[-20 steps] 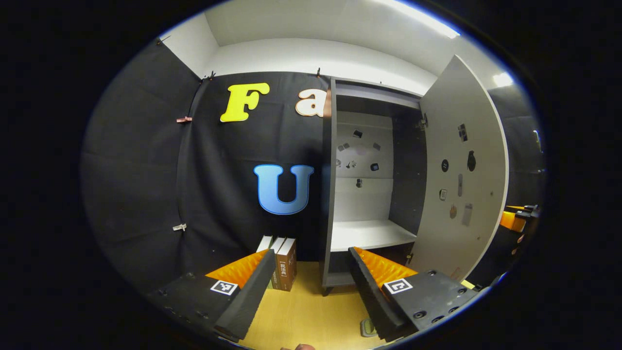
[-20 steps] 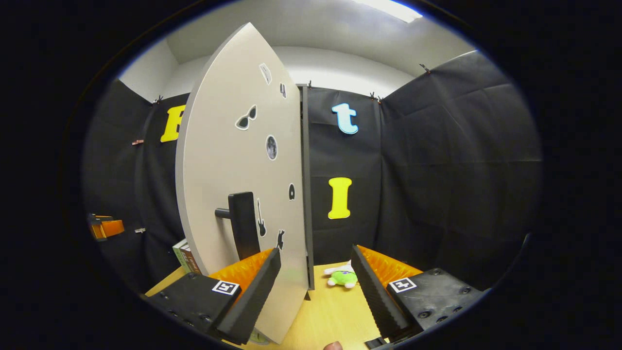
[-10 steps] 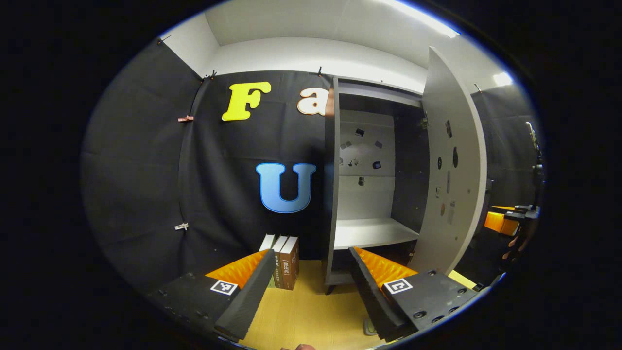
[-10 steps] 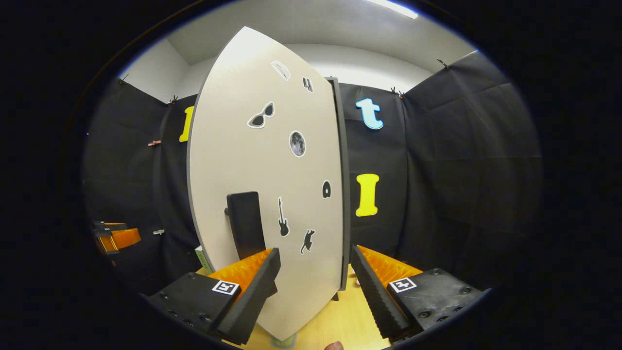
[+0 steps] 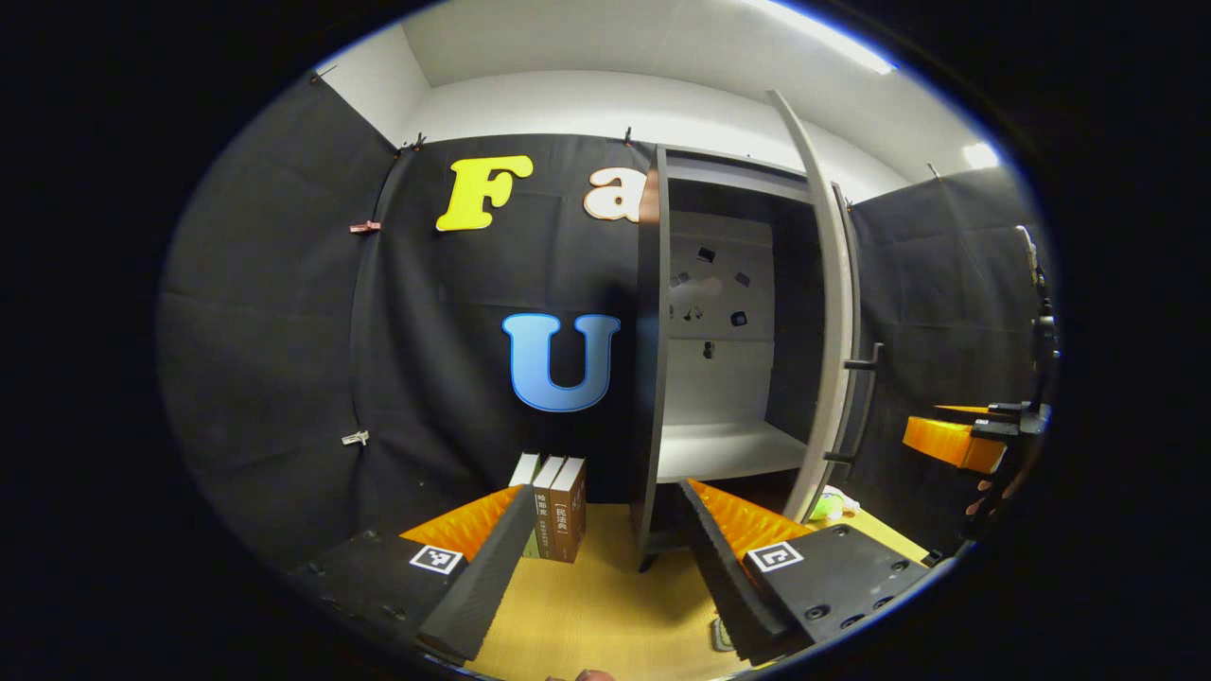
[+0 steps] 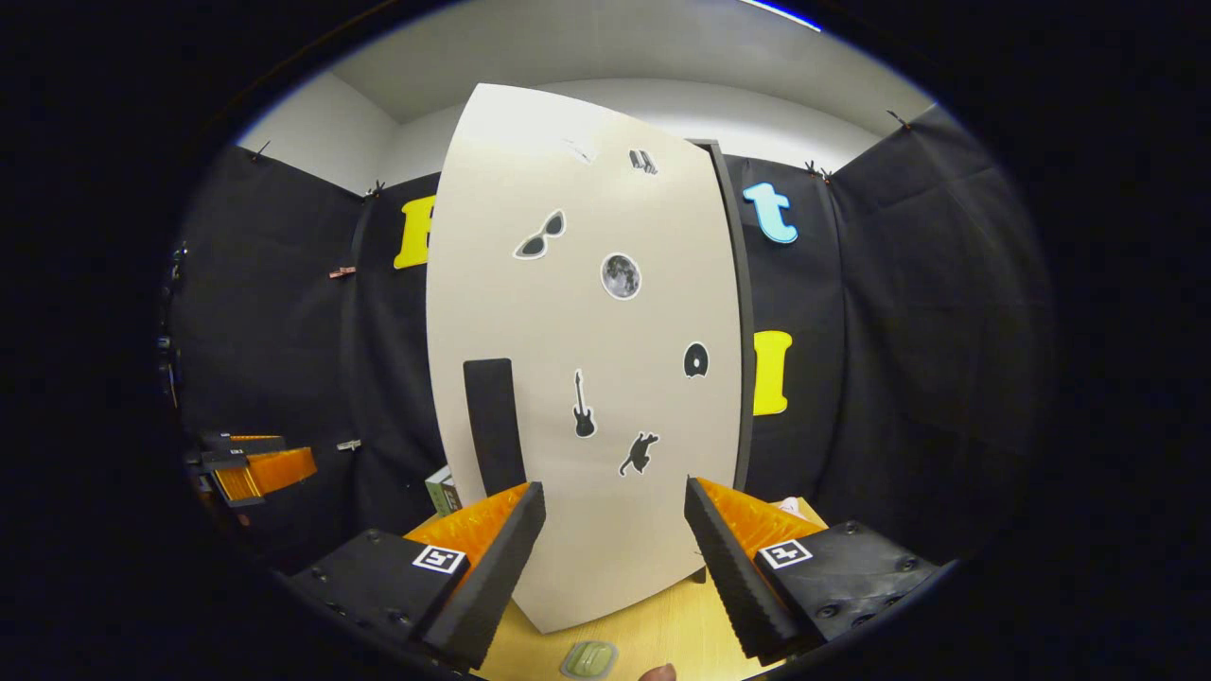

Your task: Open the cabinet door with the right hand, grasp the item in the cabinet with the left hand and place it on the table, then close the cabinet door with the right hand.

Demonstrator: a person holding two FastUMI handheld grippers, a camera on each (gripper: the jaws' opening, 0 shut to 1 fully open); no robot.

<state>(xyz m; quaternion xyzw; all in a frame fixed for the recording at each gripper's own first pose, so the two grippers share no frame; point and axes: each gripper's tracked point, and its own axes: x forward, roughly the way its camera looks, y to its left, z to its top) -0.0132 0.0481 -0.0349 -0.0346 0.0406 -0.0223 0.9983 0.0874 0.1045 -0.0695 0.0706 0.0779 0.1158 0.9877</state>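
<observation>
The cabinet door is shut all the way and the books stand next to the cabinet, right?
Not quite: the cabinet door is still partly open, and the left gripper view shows the shelf inside. The books do stand beside the cabinet.

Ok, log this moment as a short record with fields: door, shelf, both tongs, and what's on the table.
door: cabinet door partly open, its edge toward the left gripper view, front face toward the right gripper view
handle: black bar, not gripped
shelf: white shelf bare where it shows
left tongs: open, holding nothing
right tongs: open, in front of the door face
table: books standing left of the cabinet; green plush toy behind the door
</observation>
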